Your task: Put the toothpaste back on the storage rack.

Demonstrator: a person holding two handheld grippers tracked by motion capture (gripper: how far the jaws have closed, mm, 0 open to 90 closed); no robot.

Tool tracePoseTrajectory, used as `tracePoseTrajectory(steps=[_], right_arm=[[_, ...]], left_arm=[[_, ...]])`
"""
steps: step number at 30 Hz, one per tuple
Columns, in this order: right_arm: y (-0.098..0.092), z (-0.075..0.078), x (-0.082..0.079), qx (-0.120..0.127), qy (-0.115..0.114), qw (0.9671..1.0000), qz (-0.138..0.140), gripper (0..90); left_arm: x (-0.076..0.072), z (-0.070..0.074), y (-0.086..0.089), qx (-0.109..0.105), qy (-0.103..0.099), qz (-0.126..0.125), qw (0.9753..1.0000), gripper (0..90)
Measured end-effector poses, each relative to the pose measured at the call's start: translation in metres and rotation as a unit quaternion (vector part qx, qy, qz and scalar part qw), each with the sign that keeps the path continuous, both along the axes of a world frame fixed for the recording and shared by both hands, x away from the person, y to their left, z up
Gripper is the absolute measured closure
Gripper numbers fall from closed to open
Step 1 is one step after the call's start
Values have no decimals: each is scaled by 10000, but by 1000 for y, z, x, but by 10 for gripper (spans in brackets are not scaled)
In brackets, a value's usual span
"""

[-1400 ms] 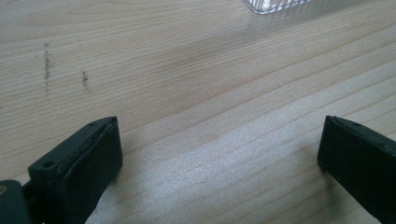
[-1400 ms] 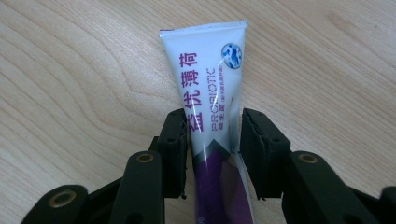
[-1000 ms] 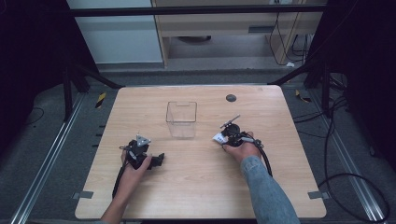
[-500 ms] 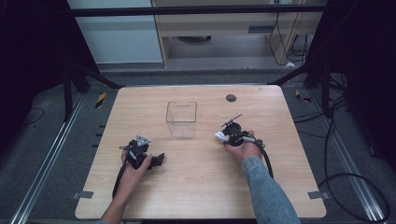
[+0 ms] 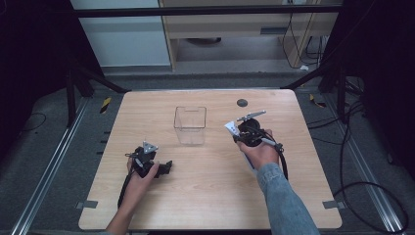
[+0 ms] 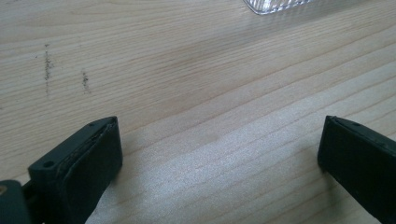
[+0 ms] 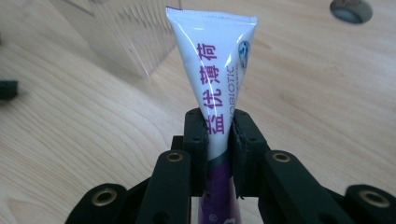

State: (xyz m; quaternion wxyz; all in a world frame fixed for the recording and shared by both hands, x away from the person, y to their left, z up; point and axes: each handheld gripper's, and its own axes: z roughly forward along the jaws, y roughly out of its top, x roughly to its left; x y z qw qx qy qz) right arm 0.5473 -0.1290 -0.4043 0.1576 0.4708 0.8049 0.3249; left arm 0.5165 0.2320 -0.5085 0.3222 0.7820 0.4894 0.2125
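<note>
Right tongs (image 7: pixel 218 135) pinch upright toothpaste tube (image 7: pixel 217 70) above table (image 7: pixel 327 102).

Your bench (image 5: pixel 205 196) is lit bright from above, room round it v. dark; tube (image 7: pixel 219 74) has glare, background blurry.

Tube (image 7: pixel 218 88): between the jaws of the right gripper (image 7: pixel 218 140), flat end beyond the tips. Clear box (image 7: pixel 121 32): beyond those jaws, to their left in the right gripper view (on the table (image 5: pixel 205 196)). Left gripper (image 6: pixel 219 154): jaws over bare tabletop, box corner (image 6: pixel 275 4) ahead.
</note>
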Motion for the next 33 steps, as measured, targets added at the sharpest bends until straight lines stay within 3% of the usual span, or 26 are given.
tracePoseTrajectory(steps=[9, 14, 18, 26, 33], right_arm=[[15, 31, -3, 439, -517, 9977, 60, 782], [26, 46, -1, 536, -692, 9961, 120, 783], [39, 63, 4, 722, -947, 9927, 185, 786], [52, 85, 16, 1016, -1193, 9876, 121, 787], [61, 94, 28, 1106, -1299, 9853, 98, 786]], left_arm=[[0, 0, 0, 3, 1, -2, 10000, 0], [0, 0, 0, -10, -6, 6, 10000, 0], [0, 0, 0, -4, -10, 0, 10000, 0], [0, 0, 0, -1, -10, 0, 10000, 0], [0, 0, 0, -2, -9, 2, 10000, 0]])
